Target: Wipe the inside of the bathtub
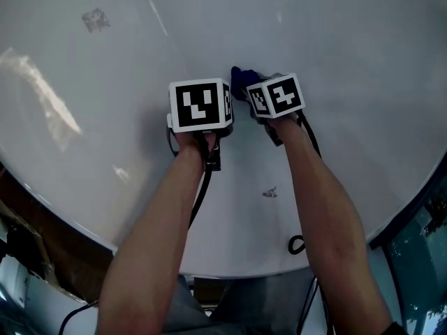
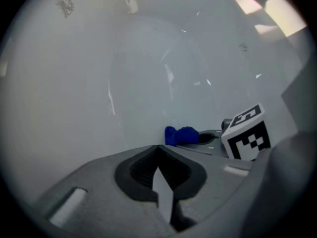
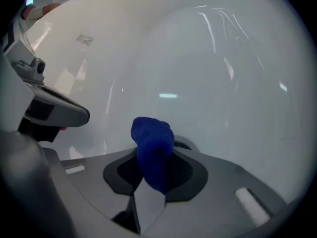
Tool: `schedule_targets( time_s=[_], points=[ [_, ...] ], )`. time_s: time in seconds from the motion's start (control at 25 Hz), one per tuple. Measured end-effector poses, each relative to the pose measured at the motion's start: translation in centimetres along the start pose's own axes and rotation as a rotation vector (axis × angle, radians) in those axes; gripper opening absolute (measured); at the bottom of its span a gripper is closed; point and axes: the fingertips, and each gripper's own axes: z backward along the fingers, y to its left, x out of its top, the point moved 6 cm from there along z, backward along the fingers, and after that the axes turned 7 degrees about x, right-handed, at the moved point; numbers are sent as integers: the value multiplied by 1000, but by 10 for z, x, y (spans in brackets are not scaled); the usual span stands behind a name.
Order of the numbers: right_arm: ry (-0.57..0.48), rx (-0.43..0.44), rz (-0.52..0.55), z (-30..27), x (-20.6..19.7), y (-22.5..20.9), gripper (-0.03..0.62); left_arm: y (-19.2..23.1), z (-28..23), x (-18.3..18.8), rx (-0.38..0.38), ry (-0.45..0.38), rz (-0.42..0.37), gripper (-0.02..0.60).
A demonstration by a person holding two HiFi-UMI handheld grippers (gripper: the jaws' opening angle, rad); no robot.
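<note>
The white bathtub [image 1: 230, 19] fills the head view, its smooth inner wall curving away in both gripper views. My right gripper [image 3: 154, 168] is shut on a blue cloth [image 3: 152, 150], whose bunched end sticks up past the jaws. In the head view the blue cloth [image 1: 242, 77] peeks out just beyond the right gripper's marker cube [image 1: 278, 95]. My left gripper [image 2: 160, 166] is shut with nothing between its jaws, and it hangs close beside the right one over the tub wall. From the left gripper view the cloth [image 2: 181, 135] shows to the right.
The tub's rim [image 1: 84, 225] runs along the lower left, with dark floor and cables below it. Small grey smudges [image 1: 95, 20] mark the tub surface at upper left and near my right forearm. A black cable loop [image 1: 297, 243] lies by the near rim.
</note>
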Motion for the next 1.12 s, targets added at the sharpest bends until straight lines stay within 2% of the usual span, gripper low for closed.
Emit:
schedule_targets(
  time_s=[0.12, 0.2, 0.32, 0.44, 0.6, 0.8, 1.0, 1.12],
  points=[
    [132, 25, -3, -2, -30, -1, 101, -9, 0, -9, -8, 7, 6, 2],
    [180, 38, 0, -1, -50, -3, 101, -16, 0, -16, -14, 13, 6, 2],
    [168, 45, -22, 5, -71, -9, 101, -27, -4, -24, -18, 22, -11, 2],
    [140, 57, -30, 8, -73, -7, 99, -31, -5, -30, -15, 27, -9, 2],
    [153, 50, -17, 10, -78, -4, 100, -39, -3, -41, -19, 33, -15, 2],
    [100, 39, -14, 23, -75, -5, 100, -39, 1, -43, -13, 30, -28, 2],
    [-21, 71, -34, 54, -67, 3, 100, -37, 11, -48, -25, 24, -3, 2],
    [-112, 66, 9, 84, -34, 0, 100, -39, 17, -42, -27, 14, -13, 2]
  ],
)
